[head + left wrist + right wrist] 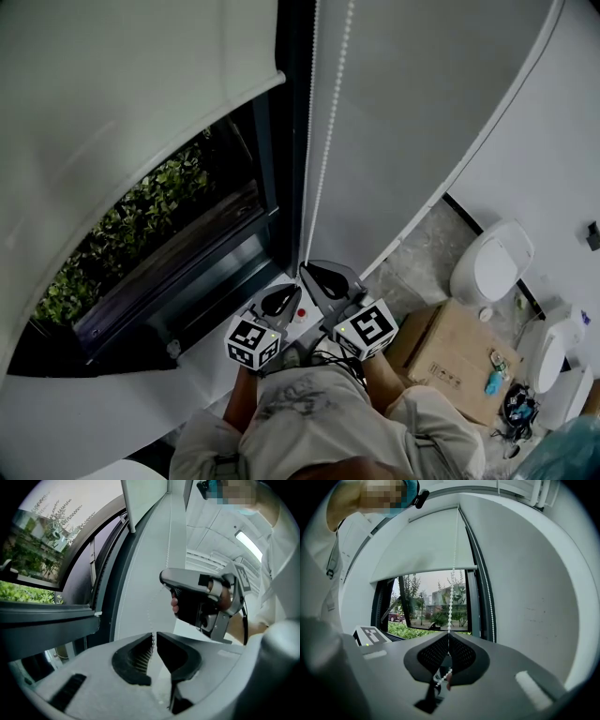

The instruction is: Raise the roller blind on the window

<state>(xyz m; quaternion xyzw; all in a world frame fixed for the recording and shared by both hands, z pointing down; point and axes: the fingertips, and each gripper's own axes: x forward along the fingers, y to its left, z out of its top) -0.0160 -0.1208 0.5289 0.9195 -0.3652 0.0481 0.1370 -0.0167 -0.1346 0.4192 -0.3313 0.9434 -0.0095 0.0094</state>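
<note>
Well, both my tongs sit low in front of my waist, close side by side, noses aimed at the lower corner of the window (159,225). My right gripper (323,279) is pressed together on the bead chain (329,141), which passes between its pads and climbs straight up. My left gripper (281,300), just beside it, pinches the chain at its very tips. The chain's long axis is upright, two strands rising along the dark frame. The roller blind (122,103) covers the upper part of the glass, its bottom rail lying level across the window, with shrubs showing beneath. Only the right gripper view shows that rail square on and the street beyond. Only the left gripper view shows my hand (226,596) round the right gripper's handle. Only the head view shows the cardboard box (450,361) on the floor.
</note>
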